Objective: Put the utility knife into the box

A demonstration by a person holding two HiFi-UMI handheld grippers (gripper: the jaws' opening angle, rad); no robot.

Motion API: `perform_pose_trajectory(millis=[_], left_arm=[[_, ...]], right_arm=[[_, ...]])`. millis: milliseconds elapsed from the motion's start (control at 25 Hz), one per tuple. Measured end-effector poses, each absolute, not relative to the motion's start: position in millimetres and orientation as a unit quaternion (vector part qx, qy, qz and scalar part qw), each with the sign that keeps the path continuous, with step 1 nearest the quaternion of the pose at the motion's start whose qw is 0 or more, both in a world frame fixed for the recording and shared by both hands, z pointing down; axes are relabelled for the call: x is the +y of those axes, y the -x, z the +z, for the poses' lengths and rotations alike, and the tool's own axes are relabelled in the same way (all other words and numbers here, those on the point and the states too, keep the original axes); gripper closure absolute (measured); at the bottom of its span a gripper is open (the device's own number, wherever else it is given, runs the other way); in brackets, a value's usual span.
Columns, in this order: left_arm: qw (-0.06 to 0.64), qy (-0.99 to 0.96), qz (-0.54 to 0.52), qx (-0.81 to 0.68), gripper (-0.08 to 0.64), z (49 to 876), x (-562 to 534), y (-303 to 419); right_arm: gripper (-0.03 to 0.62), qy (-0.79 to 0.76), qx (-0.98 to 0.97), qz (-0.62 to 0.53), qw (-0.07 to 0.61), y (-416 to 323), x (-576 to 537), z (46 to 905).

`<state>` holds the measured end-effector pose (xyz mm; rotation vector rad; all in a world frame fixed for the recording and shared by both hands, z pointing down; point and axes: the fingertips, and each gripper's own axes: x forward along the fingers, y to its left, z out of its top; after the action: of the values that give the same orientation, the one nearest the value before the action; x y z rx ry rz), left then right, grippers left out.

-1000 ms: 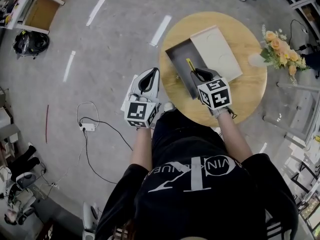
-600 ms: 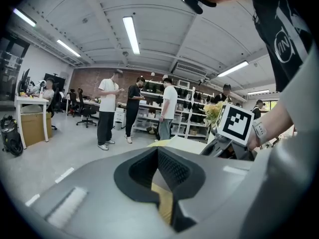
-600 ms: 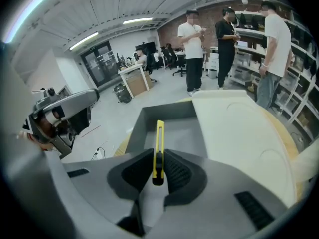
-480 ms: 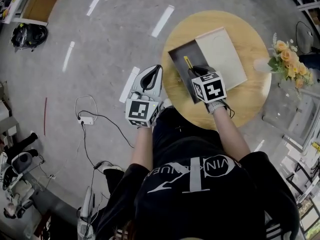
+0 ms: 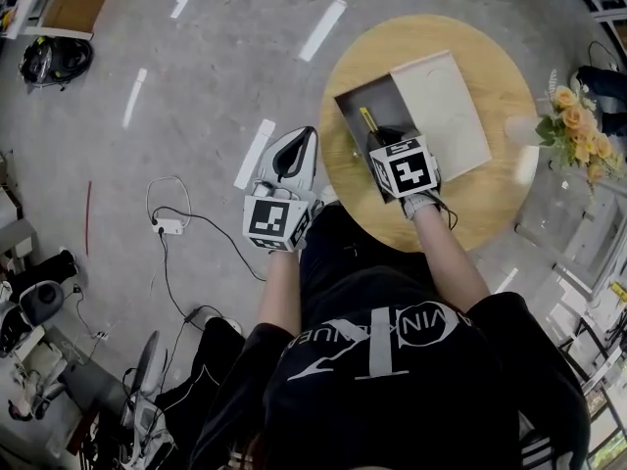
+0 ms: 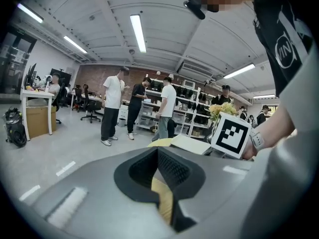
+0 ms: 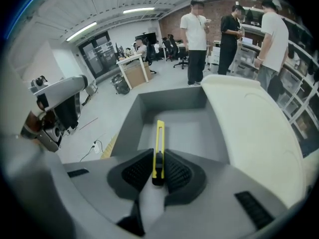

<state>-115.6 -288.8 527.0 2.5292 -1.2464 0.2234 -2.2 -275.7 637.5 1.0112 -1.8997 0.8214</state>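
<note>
Your right gripper (image 7: 158, 169), at the lower centre of the right gripper view, is clenched on the rear end of the slim yellow utility knife (image 7: 159, 138), whose front end points up the frame into the open grey rectangular box (image 7: 172, 98). To finish well, I judge you should lower the knife until it lies flat on the box floor, clear of the walls, then part the jaws. The box looks otherwise empty; its cream lid (image 7: 249, 128) lies at its right. Your left gripper (image 5: 289, 155), left of the round wooden table (image 5: 490, 189), has its jaws closed on nothing.
</note>
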Motion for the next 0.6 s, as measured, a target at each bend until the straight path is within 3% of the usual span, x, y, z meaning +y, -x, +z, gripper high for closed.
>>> perform_pose_trajectory(millis=[600], left_arm=[[0.170, -0.873, 0.073, -0.450, 0.554, 531, -279, 131]], right_arm=[[0.517, -0.416, -0.746, 0.319, 0.411, 2, -280, 637]])
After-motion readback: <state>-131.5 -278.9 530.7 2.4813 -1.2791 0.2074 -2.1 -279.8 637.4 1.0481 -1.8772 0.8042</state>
